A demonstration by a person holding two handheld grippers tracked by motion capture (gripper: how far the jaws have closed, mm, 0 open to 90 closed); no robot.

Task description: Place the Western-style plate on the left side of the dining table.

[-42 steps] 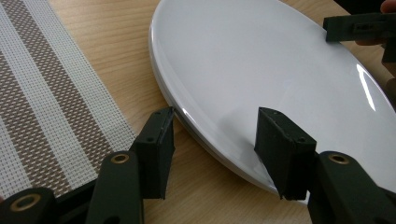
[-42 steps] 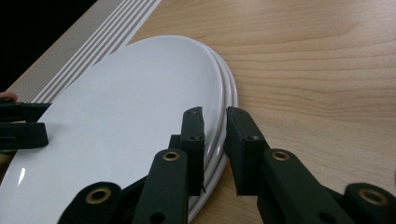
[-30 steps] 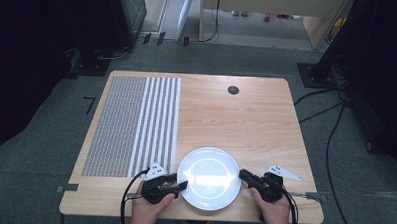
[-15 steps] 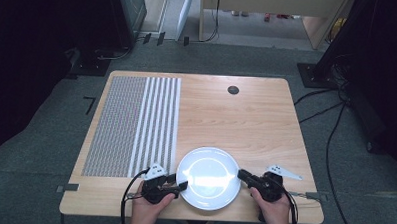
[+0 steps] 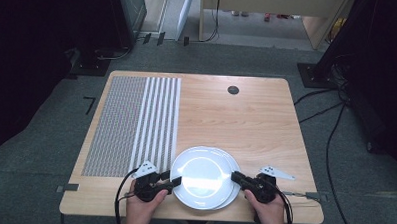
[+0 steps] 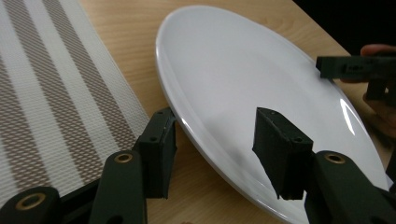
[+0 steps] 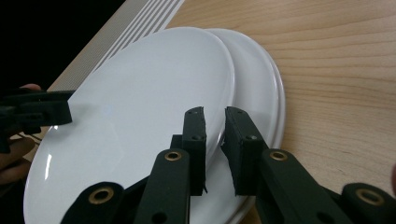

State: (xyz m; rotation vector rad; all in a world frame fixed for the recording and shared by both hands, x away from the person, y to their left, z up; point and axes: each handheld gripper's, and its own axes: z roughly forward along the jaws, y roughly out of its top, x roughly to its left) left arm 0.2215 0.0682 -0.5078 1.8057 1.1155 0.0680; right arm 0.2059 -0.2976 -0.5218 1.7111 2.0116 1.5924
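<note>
A stack of white plates sits near the table's front edge. The top plate (image 5: 202, 174) (image 6: 243, 70) (image 7: 140, 107) lies shifted left, baring the rim of the lower plates (image 5: 234, 191) (image 7: 261, 79). My left gripper (image 5: 173, 180) (image 6: 219, 144) straddles the top plate's left rim, one jaw outside it and one over the plate. Its jaws have just been closing but a wide gap remains. My right gripper (image 5: 236, 177) (image 7: 215, 135) is shut on the top plate's right rim, its jaws having just eased open slightly.
A striped woven placemat (image 5: 136, 125) (image 6: 46, 93) covers the left part of the wooden table (image 5: 246, 123). A round cable hole (image 5: 232, 89) lies near the far edge. Cables trail from both grippers off the front edge.
The right gripper and the top plate have slid a little to the left, so the top plate now sits offset from the plates below. The left hand has hardly moved.
</note>
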